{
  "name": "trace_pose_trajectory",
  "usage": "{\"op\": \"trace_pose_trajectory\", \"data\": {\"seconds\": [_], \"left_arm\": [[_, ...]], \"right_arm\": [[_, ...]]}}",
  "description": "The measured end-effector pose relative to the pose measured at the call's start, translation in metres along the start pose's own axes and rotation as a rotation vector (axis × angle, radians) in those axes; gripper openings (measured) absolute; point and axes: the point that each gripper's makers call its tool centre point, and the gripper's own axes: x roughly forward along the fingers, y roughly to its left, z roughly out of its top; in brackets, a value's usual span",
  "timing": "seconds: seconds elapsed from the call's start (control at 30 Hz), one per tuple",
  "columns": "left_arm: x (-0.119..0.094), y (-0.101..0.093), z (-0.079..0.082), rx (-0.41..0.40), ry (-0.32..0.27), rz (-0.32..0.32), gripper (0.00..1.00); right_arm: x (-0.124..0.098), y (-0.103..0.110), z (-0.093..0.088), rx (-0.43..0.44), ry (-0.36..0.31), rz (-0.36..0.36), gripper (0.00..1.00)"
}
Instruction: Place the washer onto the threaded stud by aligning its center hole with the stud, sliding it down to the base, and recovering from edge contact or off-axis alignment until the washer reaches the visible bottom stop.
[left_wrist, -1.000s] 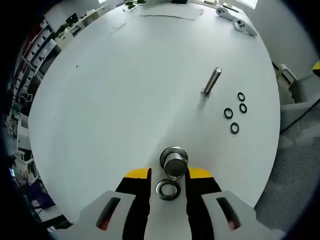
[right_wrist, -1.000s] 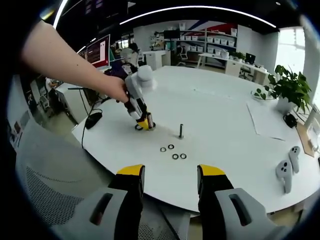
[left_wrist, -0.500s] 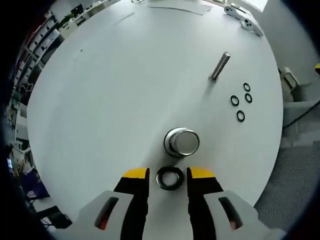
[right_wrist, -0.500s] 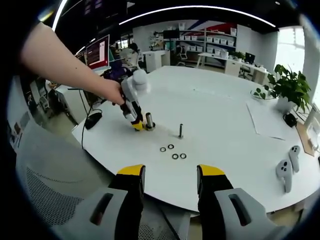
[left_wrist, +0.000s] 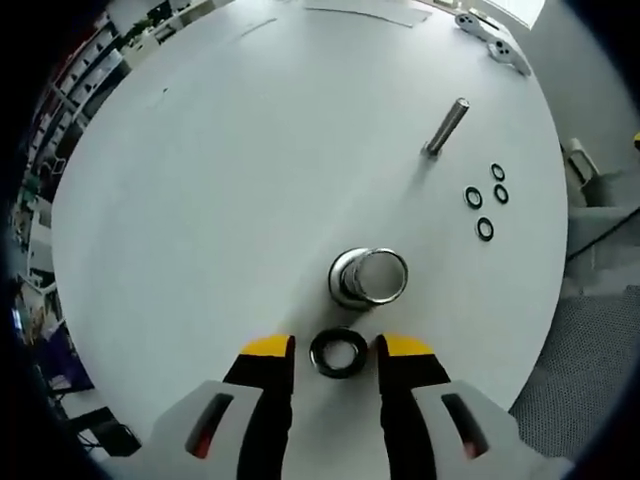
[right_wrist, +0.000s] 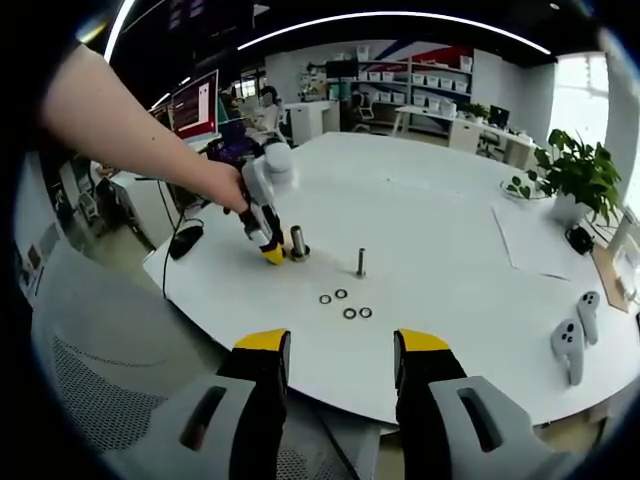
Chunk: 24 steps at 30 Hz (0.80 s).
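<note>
The washer (left_wrist: 339, 353) lies flat on the white bench (left_wrist: 220, 180) in the left gripper view, its hole facing up, sitting between the yellow tips of the left gripper (left_wrist: 338, 349), whose jaws stand spread on either side of it without touching it. Just beyond it stands a thick metal stud (left_wrist: 368, 279), upright, its long axis pointing almost straight at the camera so that mainly its round top and base collar show. Farther off a thin bolt (left_wrist: 446, 126) stands on the bench and leans toward the upper right of the view, with three small black rings (left_wrist: 485, 198) near it. In the right gripper view the right gripper (right_wrist: 339, 352) hangs off the bench edge with its jaws parted and nothing between them. Across the bench a person's hand (right_wrist: 215, 183) holds the left gripper (right_wrist: 272, 255) tip-down beside the upright stud (right_wrist: 297, 242); the washer is too small to make out there. The thin bolt (right_wrist: 361, 262) stands upright, with four black rings (right_wrist: 346, 304) lying in front of it.
</note>
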Motion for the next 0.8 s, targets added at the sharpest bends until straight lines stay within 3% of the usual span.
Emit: {"op": "trace_pose_trajectory", "data": {"seconds": [0.3, 0.6, 0.8], "left_arm": [[-0.0011, -0.0013, -0.0015, 0.023, -0.035, 0.001, 0.33], [-0.0022, -0.0013, -0.0104, 0.017, 0.012, 0.0, 0.25], [-0.0026, -0.0038, -0.01, 0.01, 0.007, 0.005, 0.21]], "right_arm": [[0.0001, 0.0, 0.0, -0.002, 0.001, 0.0, 0.44], [0.0, -0.0004, 0.0002, -0.002, -0.001, -0.002, 0.44], [0.0001, -0.0001, -0.0001, -0.006, 0.001, -0.002, 0.44]]}}
